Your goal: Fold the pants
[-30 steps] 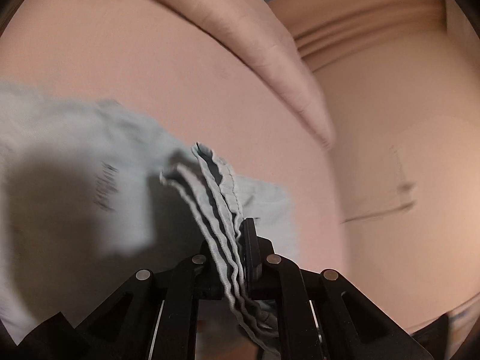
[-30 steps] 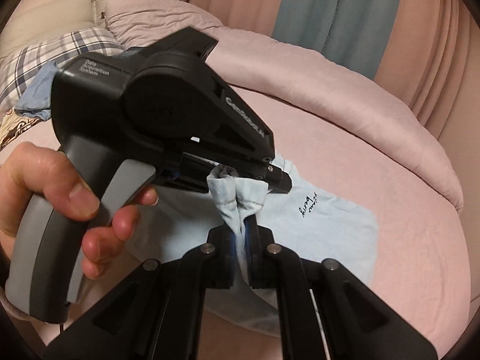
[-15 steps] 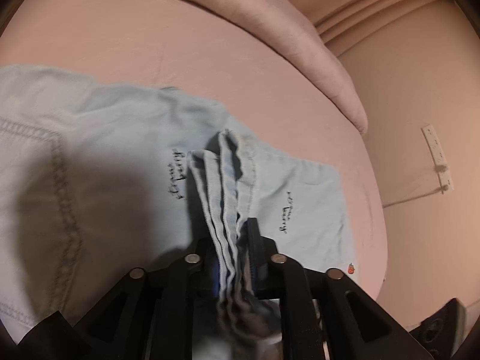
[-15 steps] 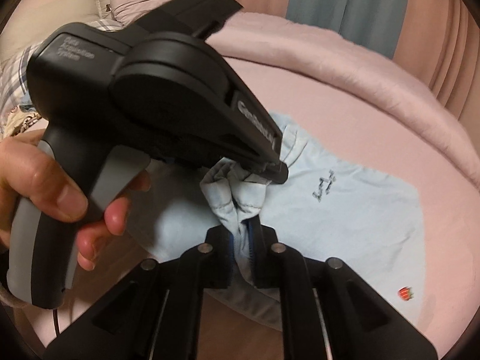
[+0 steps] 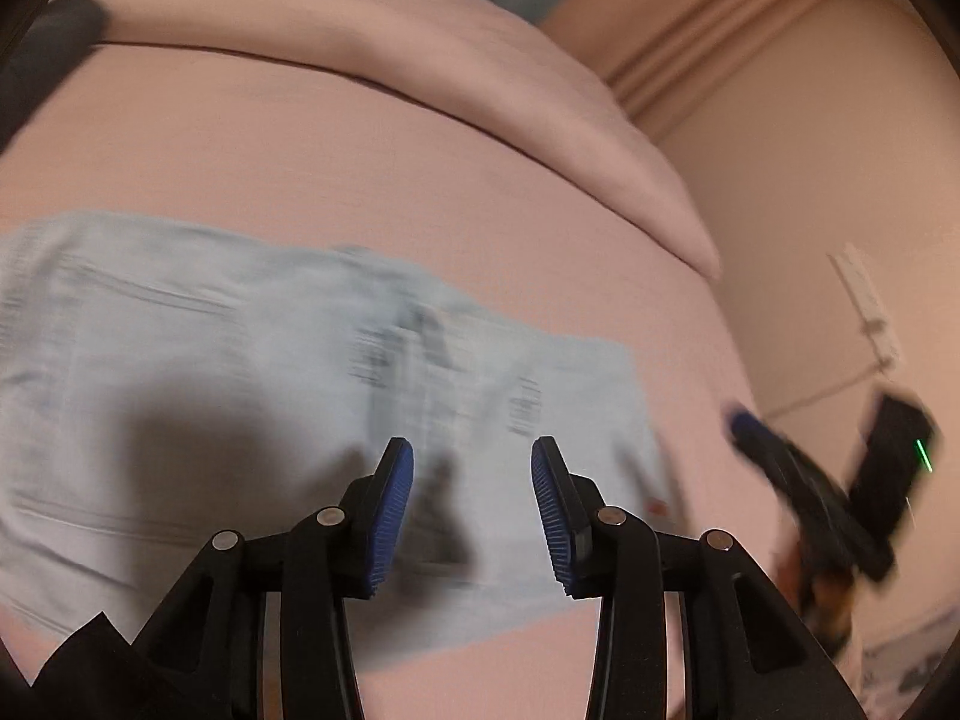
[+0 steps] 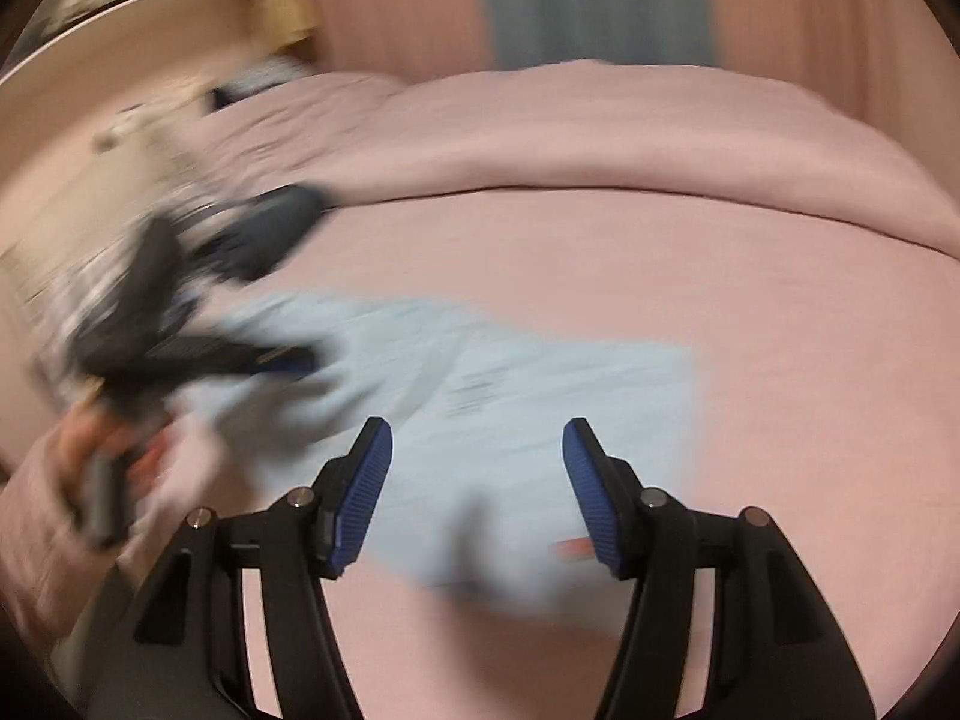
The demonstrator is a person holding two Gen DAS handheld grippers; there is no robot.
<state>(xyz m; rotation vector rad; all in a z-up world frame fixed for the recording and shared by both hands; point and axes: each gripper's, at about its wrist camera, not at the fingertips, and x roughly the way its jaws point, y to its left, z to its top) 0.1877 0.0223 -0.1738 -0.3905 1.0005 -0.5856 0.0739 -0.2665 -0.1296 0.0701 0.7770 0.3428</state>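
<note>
Pants [image 5: 252, 360] lie folded, blurred, ahead of both released tongs, left gripper [image 5: 473, 498] and right gripper [image 6: 477, 492]; a careless regrasp probably drags the layers askew.

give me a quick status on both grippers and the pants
Left gripper open, empty. Right gripper open, empty. Pants lie on the pink bed, no gripper on them. Nothing in the way.
</note>
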